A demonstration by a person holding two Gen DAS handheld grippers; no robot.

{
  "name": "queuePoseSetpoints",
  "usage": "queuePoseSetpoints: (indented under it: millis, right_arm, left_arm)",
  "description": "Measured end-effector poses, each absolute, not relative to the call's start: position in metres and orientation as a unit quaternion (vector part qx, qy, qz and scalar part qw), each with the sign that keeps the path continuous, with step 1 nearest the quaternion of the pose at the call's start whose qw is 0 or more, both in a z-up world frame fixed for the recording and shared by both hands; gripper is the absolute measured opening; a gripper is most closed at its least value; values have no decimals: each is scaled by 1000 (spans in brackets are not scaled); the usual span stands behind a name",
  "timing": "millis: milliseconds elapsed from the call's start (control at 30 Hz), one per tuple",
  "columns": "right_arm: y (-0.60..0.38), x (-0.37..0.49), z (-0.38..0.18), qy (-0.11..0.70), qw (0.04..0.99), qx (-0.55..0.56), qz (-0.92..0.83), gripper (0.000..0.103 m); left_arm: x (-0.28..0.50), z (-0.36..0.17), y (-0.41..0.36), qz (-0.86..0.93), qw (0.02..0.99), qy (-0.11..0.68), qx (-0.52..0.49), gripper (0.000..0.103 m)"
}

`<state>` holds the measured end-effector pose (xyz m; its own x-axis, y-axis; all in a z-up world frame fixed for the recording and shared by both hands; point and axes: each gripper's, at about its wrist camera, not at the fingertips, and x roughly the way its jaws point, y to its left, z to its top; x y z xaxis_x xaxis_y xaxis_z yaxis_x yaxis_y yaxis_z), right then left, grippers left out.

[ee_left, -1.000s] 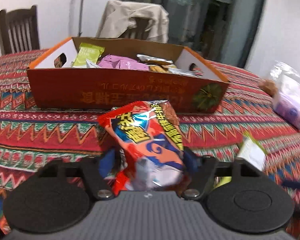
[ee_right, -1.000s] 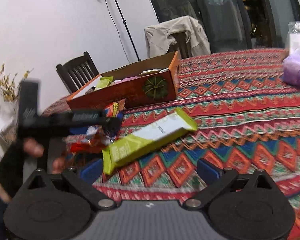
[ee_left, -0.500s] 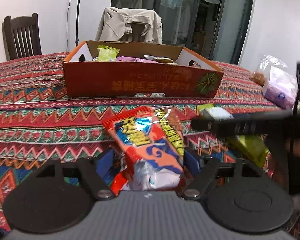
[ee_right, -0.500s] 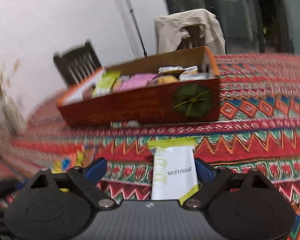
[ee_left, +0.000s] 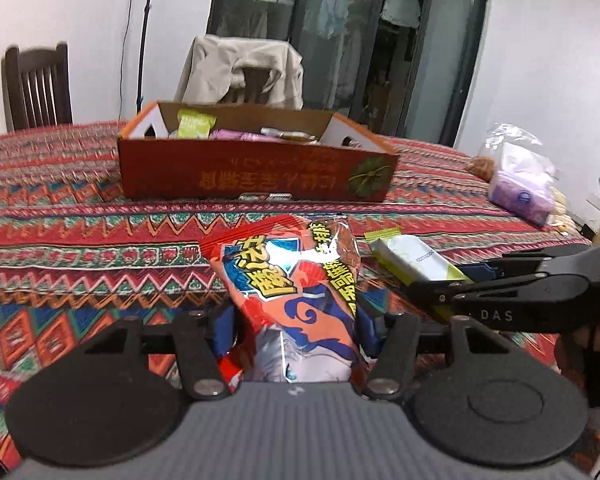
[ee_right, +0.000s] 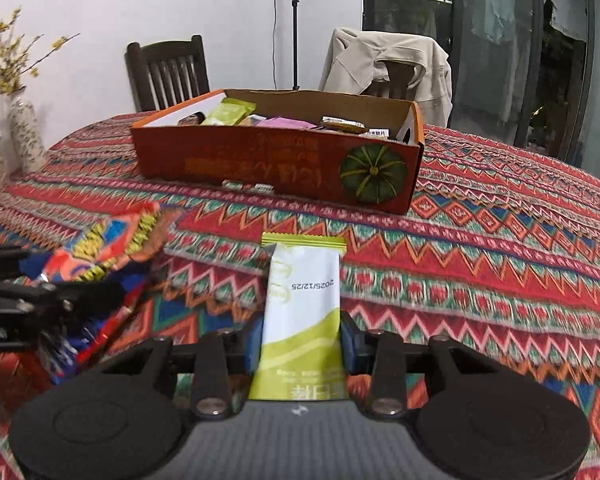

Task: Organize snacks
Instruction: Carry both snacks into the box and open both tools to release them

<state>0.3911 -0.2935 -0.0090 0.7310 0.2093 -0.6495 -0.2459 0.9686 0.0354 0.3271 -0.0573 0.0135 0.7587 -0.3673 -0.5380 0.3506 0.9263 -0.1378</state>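
— Two grippers over a patterned tablecloth (ee_right: 480,240). What does each hold?
— The left gripper (ee_left: 296,330) has a red and blue snack bag (ee_left: 296,284) between its closing jaws, the pads against its sides. The right gripper (ee_right: 302,346) is clamped on a green and white snack packet (ee_right: 304,304).
— Where is the box?
— An orange cardboard box (ee_right: 276,164) sits beyond both, already holding green, pink and other packets.
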Motion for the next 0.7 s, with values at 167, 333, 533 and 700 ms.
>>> queuePoseSetpoints:
  millis: [167,333,533,700]
  right_arm:
    - [-301,353,2,325,937,-10,126,37]
    - [-306,321,25,293,946,-2,136,37]
    - [-308,300,52,258,955,4,149,37]
    - [-313,306,78,224,960,11,168,37]
  left_arm:
    - [289,32,-54,-198,943,268,-16,59]
    - [268,51,-51,-196,950,241,-18,59]
    - [279,75,-44,-209,952,219,-37,59]
    - [322,100,-42,-213,956,201,-34,59]
